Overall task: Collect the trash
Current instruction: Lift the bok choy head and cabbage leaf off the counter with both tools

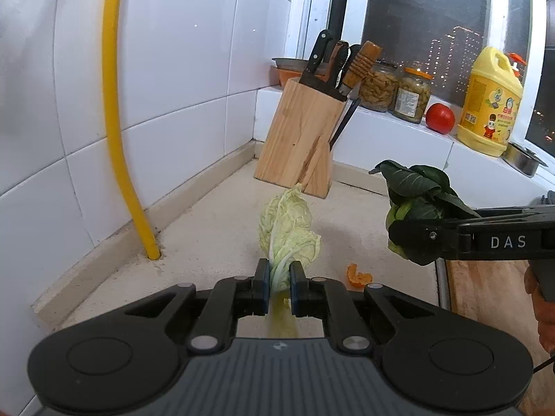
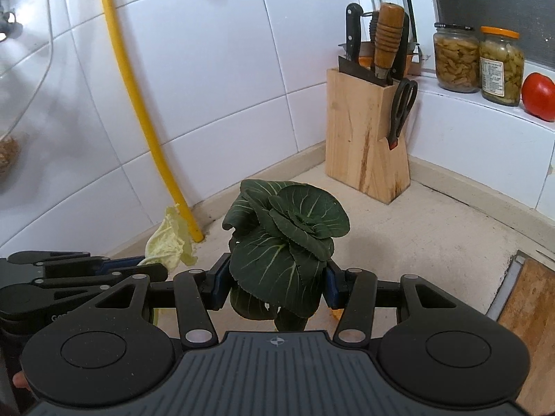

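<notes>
the speckled beige stone countertop [image 1: 215, 215] runs into a white-tiled corner, where a pale wooden knife block [image 1: 295, 138] full of dark-handled knives stands well clear of both hands. a wooden cutting board [image 2: 530, 308] lies at the right edge of the counter.

the right gripper [image 2: 277, 286] is clamped, jaws about half apart, on a dark green leafy vegetable head with pale veins [image 2: 284, 242]; the blue pads press its lower leaves from both sides and the rosette stands up above them, off the counter. the left gripper [image 1: 279, 282] is pinched nearly shut on the stalk of a pale yellow-green cabbage leaf [image 1: 289, 228], whose crinkled blade hangs forward past the fingertips, above the counter.

the step in hand looks like carrying both scraps away to a bin, which no view shows. to do it well, keep both grips firm and the hands level: the cabbage leaf is held only by a thin, slippery stalk, so a quick swing could slide it out. the green head is bulky and loose-leaved, so it should travel upright, with no extra squeeze that might shear off outer leaves.

a small curl of orange peel [image 1: 359, 275] lies on the counter just beside the left fingers, near the board; it seems to be trash left for a later pick.
</notes>
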